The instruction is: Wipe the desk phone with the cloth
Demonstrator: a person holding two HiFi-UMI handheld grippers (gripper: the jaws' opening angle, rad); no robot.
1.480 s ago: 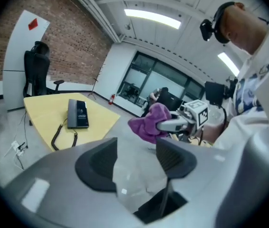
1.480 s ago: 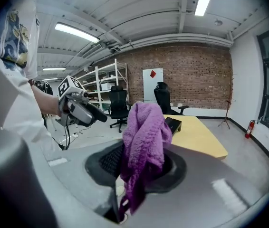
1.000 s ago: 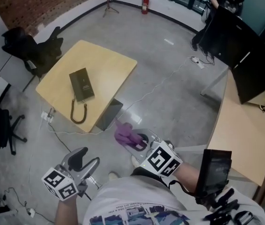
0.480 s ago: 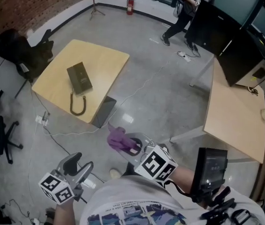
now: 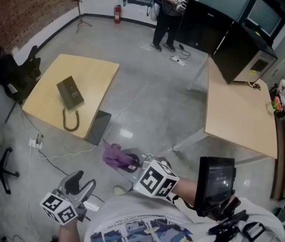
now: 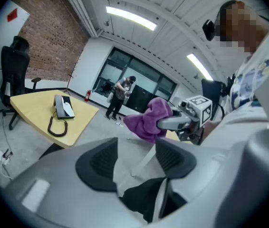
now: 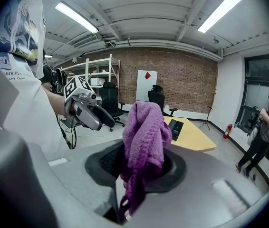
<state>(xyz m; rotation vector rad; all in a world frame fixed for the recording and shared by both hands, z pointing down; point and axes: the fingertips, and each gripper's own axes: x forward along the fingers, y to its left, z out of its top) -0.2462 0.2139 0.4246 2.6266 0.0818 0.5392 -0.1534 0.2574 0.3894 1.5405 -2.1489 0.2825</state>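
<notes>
right gripper (image 7: 141,164) is clamped on the purple cloth (image 7: 144,132), which bunches up out of the jaws; so the cloth is in hand. left gripper (image 6: 135,160) has its jaws wide apart with nothing between them. desk phone (image 5: 70,91) lies near the middle of the desk (image 5: 94,72), and its coiled cord (image 5: 70,121) loops toward the desk's near edge. both grippers are over the floor, well apart from the desk, and the cloth touches nothing but the jaws. judgement: cloth pick-up done, wiping not yet begun. left to do: close the gap to the desk, lay the cloth on the phone and wipe it.
</notes>
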